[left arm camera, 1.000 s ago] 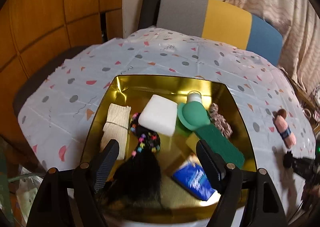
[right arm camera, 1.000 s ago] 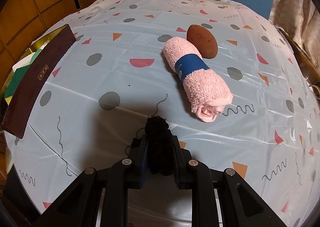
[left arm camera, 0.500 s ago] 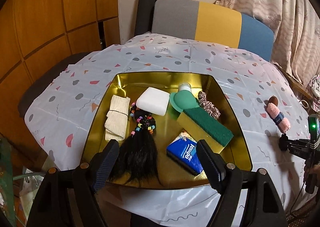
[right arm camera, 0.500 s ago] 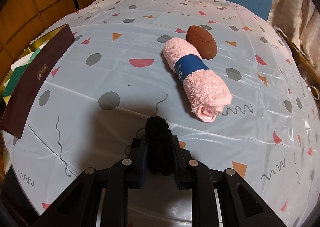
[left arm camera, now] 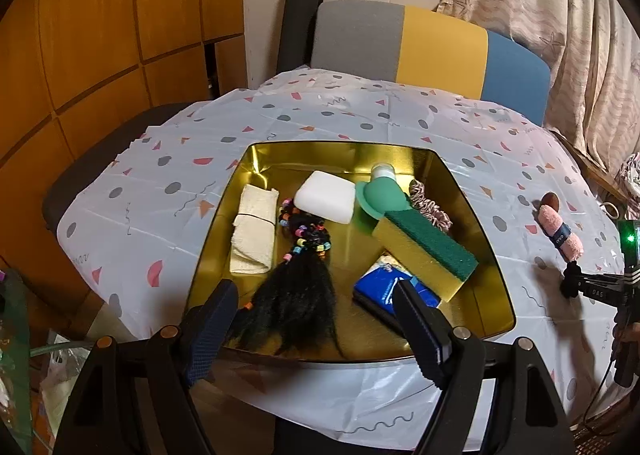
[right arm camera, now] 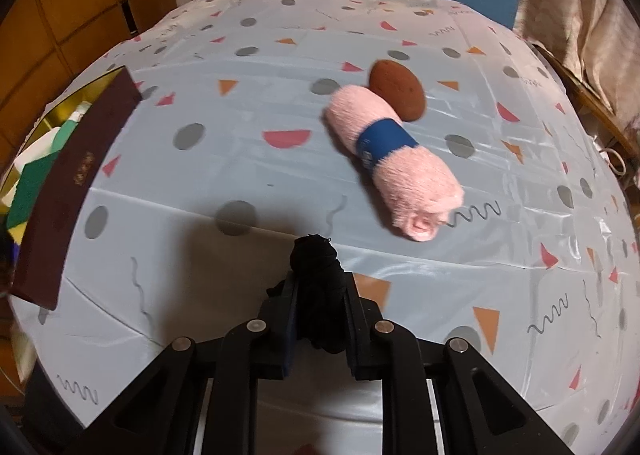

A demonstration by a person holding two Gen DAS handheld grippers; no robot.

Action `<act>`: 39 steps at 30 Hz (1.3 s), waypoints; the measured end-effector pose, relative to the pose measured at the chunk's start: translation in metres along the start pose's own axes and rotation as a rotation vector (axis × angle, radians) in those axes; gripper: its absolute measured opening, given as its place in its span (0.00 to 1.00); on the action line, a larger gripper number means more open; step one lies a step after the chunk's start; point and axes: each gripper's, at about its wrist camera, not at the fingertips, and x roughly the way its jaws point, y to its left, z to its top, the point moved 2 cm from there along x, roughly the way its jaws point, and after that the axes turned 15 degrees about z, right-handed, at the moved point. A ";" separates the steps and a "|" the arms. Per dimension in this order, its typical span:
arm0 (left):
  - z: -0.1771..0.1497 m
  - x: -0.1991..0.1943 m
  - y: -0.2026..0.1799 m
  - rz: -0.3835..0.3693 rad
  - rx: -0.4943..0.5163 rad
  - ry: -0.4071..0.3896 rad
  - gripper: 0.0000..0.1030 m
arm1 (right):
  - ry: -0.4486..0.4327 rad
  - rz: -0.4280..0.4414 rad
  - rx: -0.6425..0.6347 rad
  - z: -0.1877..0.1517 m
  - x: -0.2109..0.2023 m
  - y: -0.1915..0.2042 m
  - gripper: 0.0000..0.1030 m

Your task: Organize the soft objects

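A gold tray [left arm camera: 472, 215] on the table holds a black hairpiece with beads [left arm camera: 298, 287], a cream cloth [left arm camera: 254, 235], a white sponge [left arm camera: 326, 201], a green puff [left arm camera: 380, 199], a yellow-green sponge [left arm camera: 426, 251], a scrunchie [left arm camera: 430, 205] and a blue tissue pack [left arm camera: 386, 289]. My left gripper [left arm camera: 316, 319] is open and empty, above the tray's near edge. My right gripper [right arm camera: 318, 291] is shut on a black soft bundle [right arm camera: 318, 267], above the tablecloth. A rolled pink towel [right arm camera: 394, 163] and a brown oval sponge [right arm camera: 396, 91] lie ahead of it.
The tray's dark maroon wall [right arm camera: 68, 183] stands at the left of the right wrist view. A grey, yellow and blue chair [left arm camera: 424, 51] is behind the table. Wooden panels [left arm camera: 100, 35] are at the left and curtains [left arm camera: 560, 15] at the right.
My left gripper has pulled back and up from the tray, still open. My right gripper has moved slightly, keeping the black bundle.
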 end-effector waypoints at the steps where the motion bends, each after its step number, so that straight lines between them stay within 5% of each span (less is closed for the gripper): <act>1: 0.000 0.000 0.003 -0.001 -0.009 0.001 0.78 | -0.003 -0.001 -0.007 0.001 -0.001 0.006 0.19; 8: -0.003 0.006 0.023 0.019 -0.054 0.013 0.78 | -0.058 0.065 -0.094 0.016 -0.011 0.068 0.19; 24: -0.004 0.011 0.079 0.112 -0.181 0.024 0.78 | -0.182 0.251 -0.438 0.047 -0.016 0.297 0.19; 39: -0.005 0.008 0.091 0.155 -0.180 0.012 0.78 | -0.070 0.323 -0.405 0.046 0.051 0.346 0.19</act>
